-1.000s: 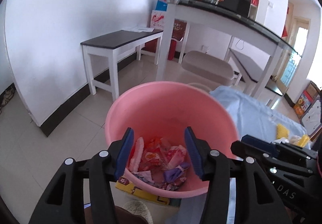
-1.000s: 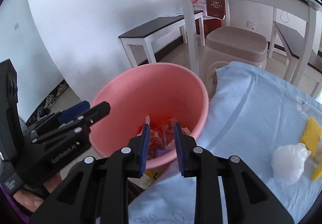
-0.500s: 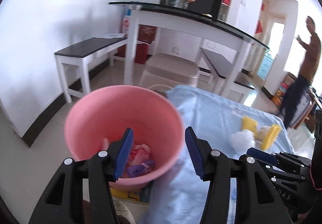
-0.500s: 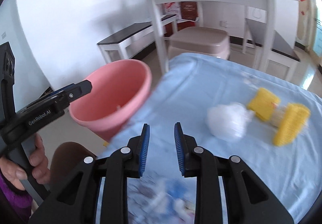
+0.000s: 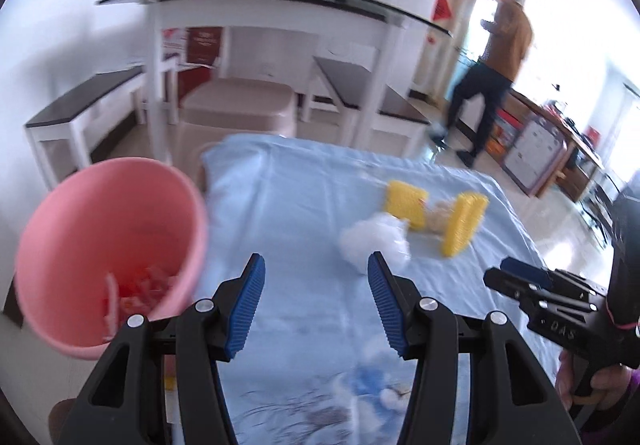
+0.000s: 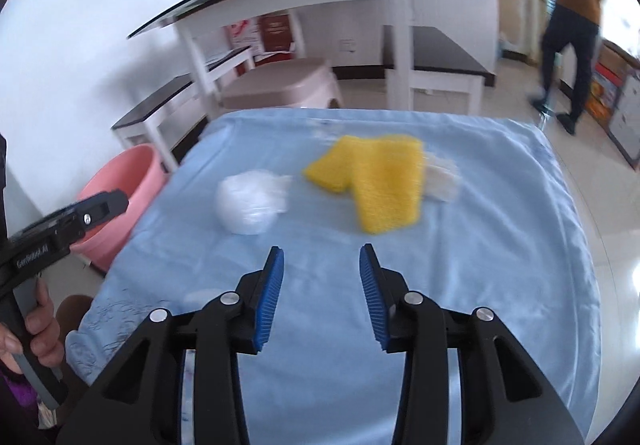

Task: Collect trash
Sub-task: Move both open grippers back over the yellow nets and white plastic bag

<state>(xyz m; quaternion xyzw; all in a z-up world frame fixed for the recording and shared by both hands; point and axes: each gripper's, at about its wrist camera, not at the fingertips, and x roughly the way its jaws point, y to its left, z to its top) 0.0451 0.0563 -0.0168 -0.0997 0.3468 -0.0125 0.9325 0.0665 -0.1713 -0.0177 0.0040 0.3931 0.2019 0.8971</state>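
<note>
Left hand-held gripper point(image 5: 316, 297): released, blue pads wide apart, nothing between them; it hangs over the blue-sheeted counter point(image 5: 304, 213).
Right hand-held gripper point(image 6: 321, 293): jaws opening, nothing between the pads; it also points down at the blue sheet.
White crumpled plastic point(image 6: 250, 201): lies on the sheet ahead of the right hand-held gripper and a little to its left; in the left view it sits just beyond the right pad.
Yellow mesh pieces point(image 6: 376, 181): ahead of the right hand-held gripper, slightly right, just beside the white plastic, with a pale scrap at their far side.
Pink bucket point(image 5: 108, 253): off the sheet's edge, left of the left hand-held gripper, with red and white wrappers point(image 5: 136, 285) inside.
Background: a person point(image 5: 496, 73) walks far ahead to the right.
</note>
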